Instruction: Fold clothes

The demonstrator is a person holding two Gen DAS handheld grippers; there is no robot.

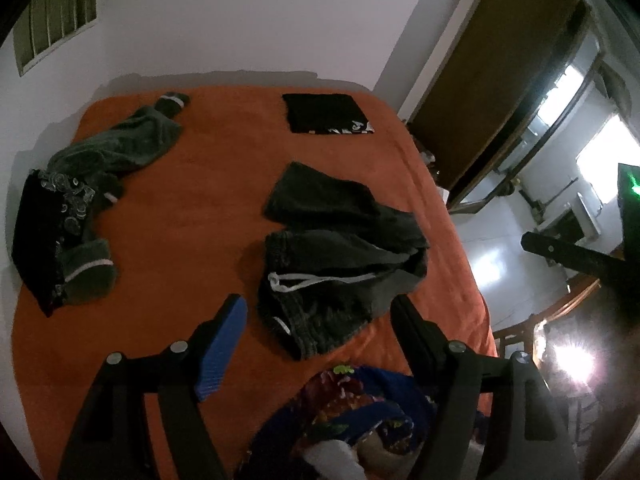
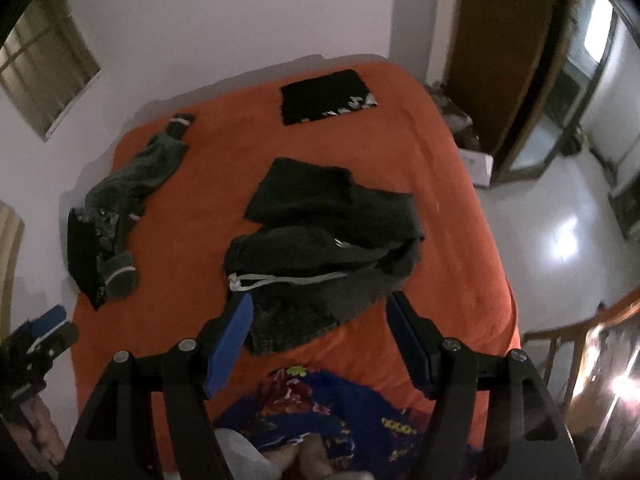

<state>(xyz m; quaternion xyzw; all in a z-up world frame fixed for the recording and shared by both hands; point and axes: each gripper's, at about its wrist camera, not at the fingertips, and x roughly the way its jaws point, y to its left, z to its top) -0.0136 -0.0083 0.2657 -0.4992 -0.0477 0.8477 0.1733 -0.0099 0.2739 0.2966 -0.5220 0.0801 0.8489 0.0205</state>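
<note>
The left gripper (image 1: 320, 320) hangs with its blue-padded jaws spread wide and nothing between them, above the near edge of the orange bedspread (image 1: 192, 208). The right gripper (image 2: 320, 320) is likewise spread and holds nothing. Just beyond both lies a crumpled pair of dark grey drawstring shorts (image 2: 320, 248). A flat folded black garment (image 1: 326, 114) sits near the far edge, well apart. A heap of dark green and black clothes (image 1: 80, 200) lies at the left side.

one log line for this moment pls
left gripper: open, empty | right gripper: open, empty | dark shorts: unfolded | black garment: folded
</note>
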